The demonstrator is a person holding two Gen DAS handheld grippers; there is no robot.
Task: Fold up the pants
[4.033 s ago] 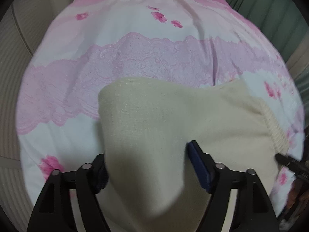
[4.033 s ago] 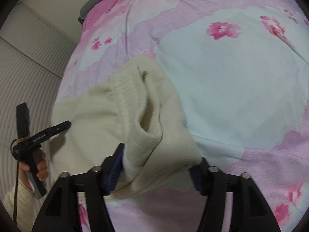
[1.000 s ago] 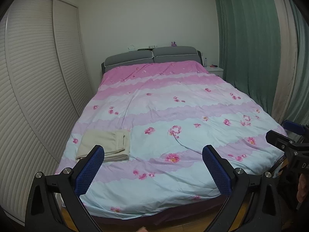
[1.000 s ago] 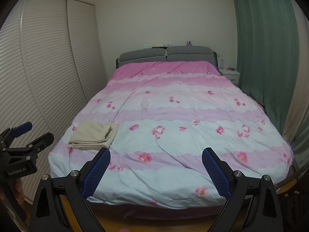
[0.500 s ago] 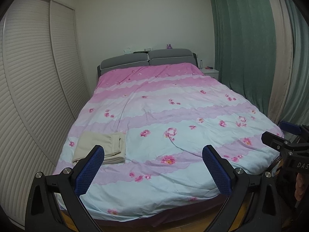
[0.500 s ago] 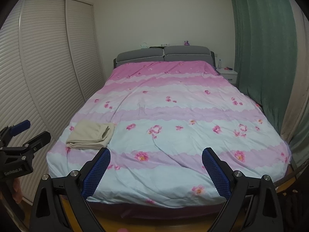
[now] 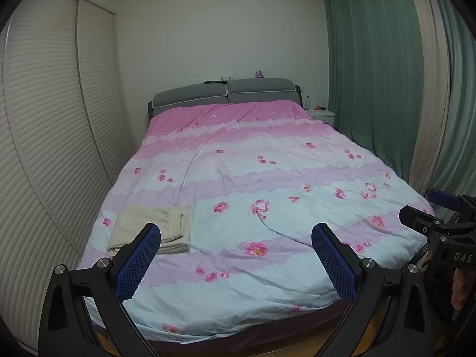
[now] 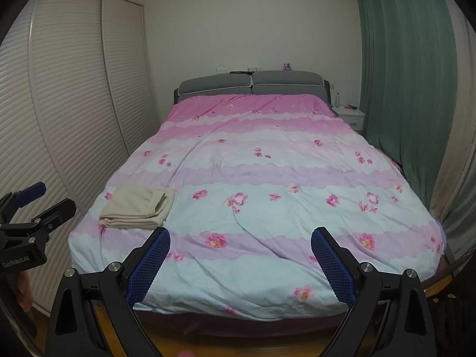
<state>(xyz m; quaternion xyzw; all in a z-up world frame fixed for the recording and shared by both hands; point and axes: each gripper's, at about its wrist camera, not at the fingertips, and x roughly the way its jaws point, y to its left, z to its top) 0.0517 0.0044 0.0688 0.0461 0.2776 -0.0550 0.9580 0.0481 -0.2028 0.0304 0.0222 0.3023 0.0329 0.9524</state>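
Both grippers have backed away from the bed since four seconds ago, when each pinched the cream fabric; the left gripper [image 7: 236,239] and right gripper [image 8: 240,244] now hang spread wide and empty past the foot end. Cream pants [image 8: 137,206] lie folded near the floral duvet's [image 8: 267,163] near-left corner, beside the louvered wardrobe doors [image 8: 74,104].

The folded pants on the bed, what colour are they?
Plain cream, no pattern; the folded pants show best in the right wrist view.
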